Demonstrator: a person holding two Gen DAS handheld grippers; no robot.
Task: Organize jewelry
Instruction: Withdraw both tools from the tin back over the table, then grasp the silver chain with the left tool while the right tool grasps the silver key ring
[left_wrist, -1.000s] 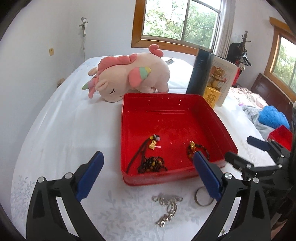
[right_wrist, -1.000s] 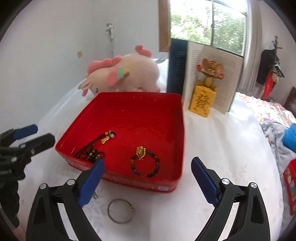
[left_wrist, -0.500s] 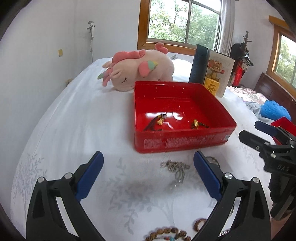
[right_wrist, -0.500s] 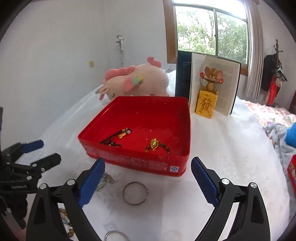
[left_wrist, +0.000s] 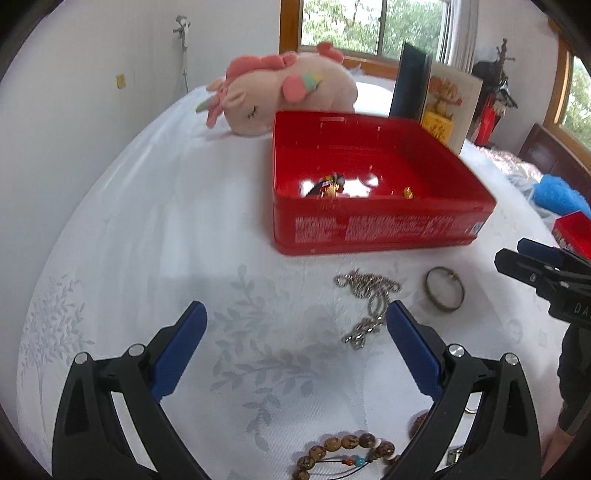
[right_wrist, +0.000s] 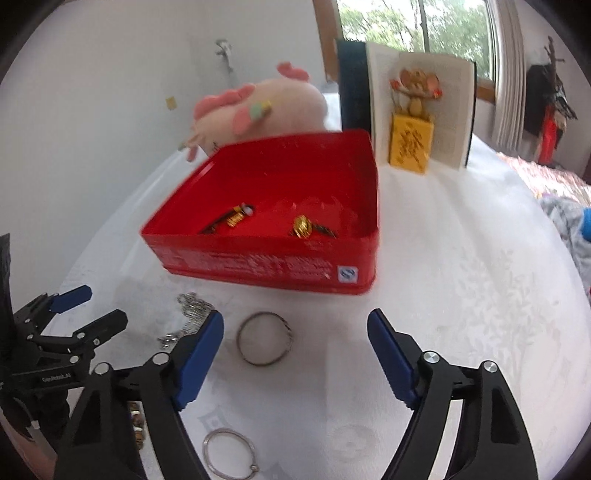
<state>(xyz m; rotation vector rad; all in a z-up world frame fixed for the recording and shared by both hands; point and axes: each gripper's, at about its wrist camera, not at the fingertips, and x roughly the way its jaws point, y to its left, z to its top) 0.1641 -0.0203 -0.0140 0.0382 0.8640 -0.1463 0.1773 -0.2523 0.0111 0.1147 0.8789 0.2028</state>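
White leaf-patterned bedcover (left_wrist: 155, 229) carried my red tin (left_wrist: 373, 225) with two gold-charmed pieces inside, a silver chain (left_wrist: 369, 299) and bangle (right_wrist: 265, 338) outside, while my left gripper (left_wrist: 295, 343) and right gripper (right_wrist: 295, 347) gaped wide, empty.

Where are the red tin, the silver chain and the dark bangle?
red tin (left_wrist: 369, 230): left wrist view, on its printed front wall.
silver chain (left_wrist: 371, 291): left wrist view, on the bunched links on the cloth.
dark bangle (right_wrist: 264, 360): right wrist view, on the near edge of the ring.

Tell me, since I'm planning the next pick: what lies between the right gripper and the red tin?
In the right wrist view, a dark metal bangle lies on the white cloth between the open right gripper and the red tin.
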